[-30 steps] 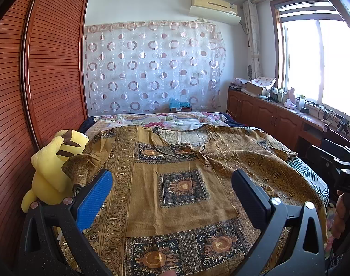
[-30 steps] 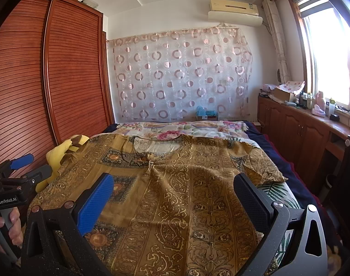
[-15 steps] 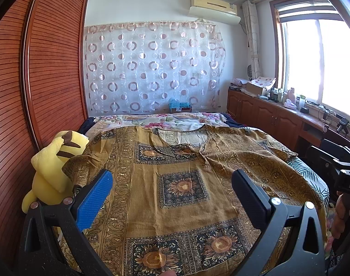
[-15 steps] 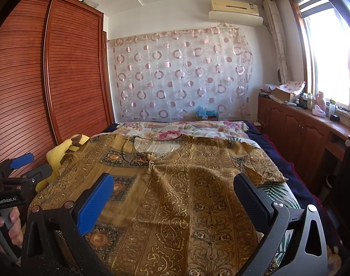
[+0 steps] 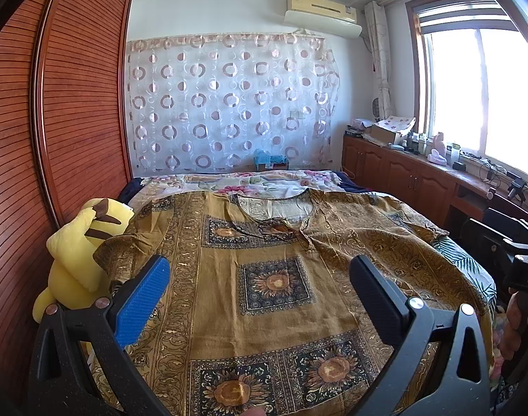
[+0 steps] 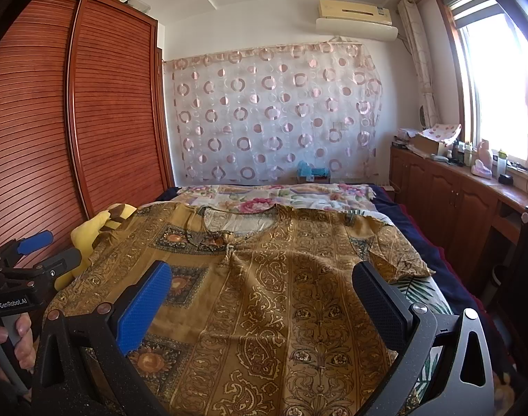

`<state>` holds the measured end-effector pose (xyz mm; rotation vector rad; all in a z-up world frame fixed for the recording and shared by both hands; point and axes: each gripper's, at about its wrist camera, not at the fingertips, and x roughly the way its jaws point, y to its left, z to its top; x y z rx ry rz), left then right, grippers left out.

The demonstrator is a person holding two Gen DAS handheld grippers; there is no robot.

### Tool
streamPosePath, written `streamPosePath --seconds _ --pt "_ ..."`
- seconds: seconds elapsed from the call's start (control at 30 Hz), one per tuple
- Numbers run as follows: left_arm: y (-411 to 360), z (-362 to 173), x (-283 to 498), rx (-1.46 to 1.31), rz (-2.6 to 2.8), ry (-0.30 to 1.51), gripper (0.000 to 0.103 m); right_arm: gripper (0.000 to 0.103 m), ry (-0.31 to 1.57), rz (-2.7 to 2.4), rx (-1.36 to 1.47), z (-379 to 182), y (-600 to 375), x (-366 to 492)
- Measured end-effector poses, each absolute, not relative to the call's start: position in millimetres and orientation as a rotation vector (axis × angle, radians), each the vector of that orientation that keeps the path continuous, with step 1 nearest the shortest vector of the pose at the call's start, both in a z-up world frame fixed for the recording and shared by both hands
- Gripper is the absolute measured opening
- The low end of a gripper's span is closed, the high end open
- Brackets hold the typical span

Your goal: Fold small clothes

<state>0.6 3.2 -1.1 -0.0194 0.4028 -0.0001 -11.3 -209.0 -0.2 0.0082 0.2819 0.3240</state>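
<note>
Two tools, left tool (image 5: pixel 257 291) and right tool (image 6: pixel 262 289), both spread wide, empty, poised above near hem of patterned golden-brown shirt (image 5: pixel 264 253). Shirt spread flat on bed (image 6: pixel 413 222), collar far, yellow plush toy (image 5: pixel 80 256) beside left sleeve.

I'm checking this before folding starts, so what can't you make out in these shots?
- Shirt hem: cut off by the bottom edge in both wrist views.
- Yellow plush toy: lower body hidden behind the left gripper; mostly behind the shirt in the right view.
- Windowsill bottles: too small.
</note>
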Motion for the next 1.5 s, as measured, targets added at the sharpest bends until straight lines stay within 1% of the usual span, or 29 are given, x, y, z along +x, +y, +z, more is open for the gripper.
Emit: streamPosePath --seconds 0.33,0.5,0.7,0.97,1.23,1.33,1.4,1.43,1.5 --pt "3 -2 1 -0.021 -0.002 0.404 0.103 0.103 0.283 0.324 0.009 -1 -209 -11" --pt "12 -14 9 -0.022 0.008 0.443 0.103 0.103 0.305 0.343 0.01 -5 -207 -6" --pt "43 -34 24 -0.031 0.028 0.515 0.103 0.103 0.358 0.398 0.006 -17 -200 8" --pt "94 -49 32 -0.066 0.096 0.559 0.103 0.103 0.4 0.446 -0.039 -19 -190 31" --pt "139 -62 59 -0.058 0.135 0.621 0.103 0.1 0.42 0.485 -0.052 -22 -182 52" --pt "162 -67 76 -0.089 0.134 0.658 0.097 0.1 0.434 0.499 -0.044 -26 -181 56" --pt "173 -72 84 -0.098 0.145 0.687 0.091 0.1 0.443 0.502 -0.052 -28 -179 59" --pt "179 -75 89 -0.106 0.146 0.702 0.089 0.1 0.446 0.502 -0.058 -29 -179 61" --pt "190 -83 96 -0.142 0.143 0.735 0.079 0.1 0.457 0.502 -0.069 -31 -177 67"
